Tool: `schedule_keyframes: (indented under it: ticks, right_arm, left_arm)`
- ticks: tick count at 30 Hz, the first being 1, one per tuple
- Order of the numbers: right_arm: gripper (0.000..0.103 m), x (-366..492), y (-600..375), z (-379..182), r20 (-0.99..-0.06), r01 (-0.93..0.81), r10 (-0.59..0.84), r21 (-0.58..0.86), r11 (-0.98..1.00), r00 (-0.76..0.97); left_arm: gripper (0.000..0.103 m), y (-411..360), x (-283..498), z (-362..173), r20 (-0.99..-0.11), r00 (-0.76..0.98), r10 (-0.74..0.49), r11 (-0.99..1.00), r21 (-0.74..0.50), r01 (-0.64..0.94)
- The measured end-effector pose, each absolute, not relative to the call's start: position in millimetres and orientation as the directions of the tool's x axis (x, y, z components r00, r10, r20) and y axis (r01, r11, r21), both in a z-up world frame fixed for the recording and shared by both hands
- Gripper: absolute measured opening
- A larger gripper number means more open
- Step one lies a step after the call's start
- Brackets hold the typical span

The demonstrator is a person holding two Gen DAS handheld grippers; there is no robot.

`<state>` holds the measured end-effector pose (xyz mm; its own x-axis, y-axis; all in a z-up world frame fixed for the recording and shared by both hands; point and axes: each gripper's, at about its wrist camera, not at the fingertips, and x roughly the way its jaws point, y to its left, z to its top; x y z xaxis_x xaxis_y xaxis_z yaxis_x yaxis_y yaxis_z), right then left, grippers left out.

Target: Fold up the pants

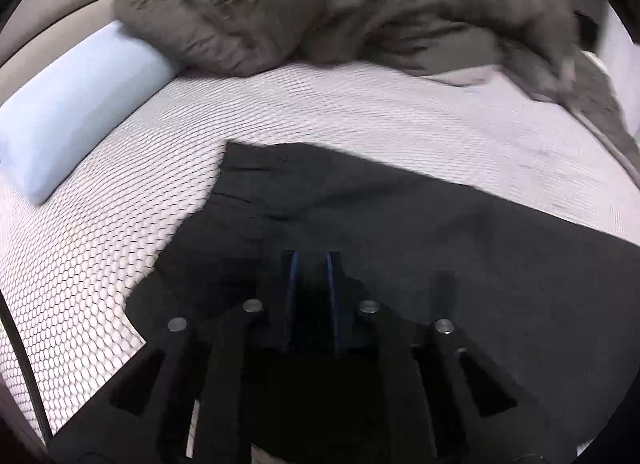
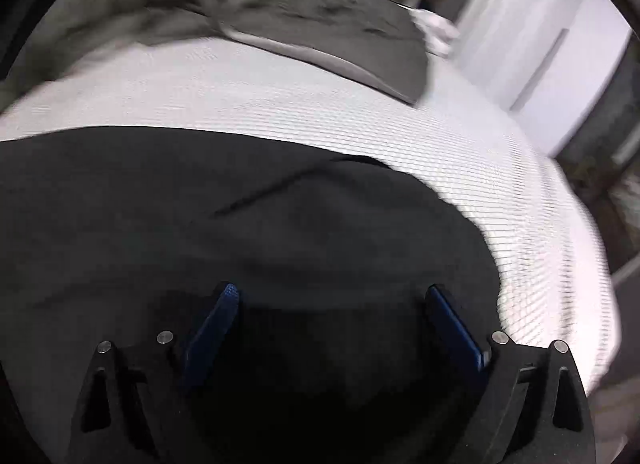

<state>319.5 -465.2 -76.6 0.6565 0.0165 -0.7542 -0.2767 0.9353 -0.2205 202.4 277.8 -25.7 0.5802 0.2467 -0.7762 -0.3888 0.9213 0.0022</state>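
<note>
Lying under both claws, black pants [image 1: 440, 224] on the bed [image 1: 360, 112]

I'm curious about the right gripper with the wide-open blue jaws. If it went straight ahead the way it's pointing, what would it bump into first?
Most likely the black pants: the right gripper points down at them. Depth is hard to judge.

pants [image 1: 400, 216] spread on mattress [image 1: 360, 112], nearest the cameras; crumpled duvet [image 1: 320, 4] behind them along the far side; pillow [image 1: 80, 104] left of pants, just beside the duvet.
</note>
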Motion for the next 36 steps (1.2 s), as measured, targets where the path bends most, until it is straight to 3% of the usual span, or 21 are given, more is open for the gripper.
schedule_keyframes:
  ticks: [2,4,6,8,11,14,15,17,20,25,28,30,32,36]
  right_arm:
    - [0.096,296.1,-457.0,-68.5,-0.755,-0.377,0.170,-0.110,0.920,0.634]
    - [0.096,277.3,-443.4,-66.9,-0.749,-0.464,0.274,-0.050,0.884,0.603]
    - [0.095,265.1,-434.6,-71.7,-0.754,-0.516,0.326,-0.020,0.856,0.570]
    - [0.086,255.3,-430.4,-84.1,-0.775,-0.544,0.332,-0.018,0.839,0.537]
    - [0.083,250.9,-439.6,-97.5,-0.789,-0.490,0.214,-0.123,0.863,0.576]
    - [0.082,249.9,-484.2,-92.2,-0.746,-0.325,0.068,-0.204,0.924,0.662]
    - [0.074,249.8,-501.8,-91.6,-0.730,-0.265,0.020,-0.221,0.939,0.683]
    - [0.067,244.1,-533.5,-90.1,-0.735,-0.251,0.079,-0.127,0.960,0.674]
    - [0.070,231.0,-546.5,-87.8,-0.712,-0.209,0.054,-0.132,0.969,0.700]
    - [0.072,213.9,-588.0,-69.6,-0.661,-0.197,0.230,0.124,0.972,0.715]
    - [0.073,219.5,-630.2,-69.2,-0.638,-0.131,0.302,0.302,0.944,0.708]
    - [0.080,213.5,-634.9,-66.6,-0.650,-0.098,0.269,0.287,0.953,0.711]
    - [0.080,212.3,-634.8,-68.9,-0.667,-0.080,0.229,0.247,0.966,0.709]
    - [0.080,227.1,-648.6,-77.7,-0.655,-0.059,0.337,0.408,0.911,0.677]
  left_arm:
    - [0.011,243.3,195.2,-10.2,-0.758,0.630,0.171,0.960,-0.015,-0.279]
    - [0.025,203.7,188.0,-1.5,-0.746,0.659,0.097,0.986,-0.016,-0.164]
    - [0.059,149.1,179.6,-2.5,-0.734,0.679,0.009,1.000,0.002,-0.012]
    - [0.073,96.2,175.5,-11.4,-0.738,0.673,-0.045,0.993,0.042,0.112]
    - [0.073,11.3,170.1,-30.5,-0.772,0.621,-0.133,0.957,0.064,0.284]
    - [0.074,-41.8,162.0,-43.2,-0.784,0.588,-0.197,0.932,0.037,0.362]
    - [0.076,-58.7,158.7,-46.8,-0.783,0.584,-0.212,0.928,0.025,0.371]
    - [0.080,-79.9,156.6,-51.4,-0.785,0.577,-0.228,0.930,-0.001,0.367]
    - [0.081,-102.8,151.5,-50.4,-0.780,0.578,-0.238,0.927,-0.005,0.375]
    - [0.082,-138.7,145.2,-48.2,-0.764,0.577,-0.289,0.903,-0.018,0.429]
    - [0.092,-163.1,146.0,-61.9,-0.785,0.576,-0.229,0.898,0.058,0.437]
    - [0.096,-165.3,150.6,-69.6,-0.800,0.560,-0.217,0.905,0.050,0.423]
    - [0.097,-160.9,155.5,-69.3,-0.809,0.538,-0.237,0.906,0.017,0.424]
    - [0.097,-156.1,160.0,-65.9,-0.802,0.548,-0.239,0.896,0.036,0.443]
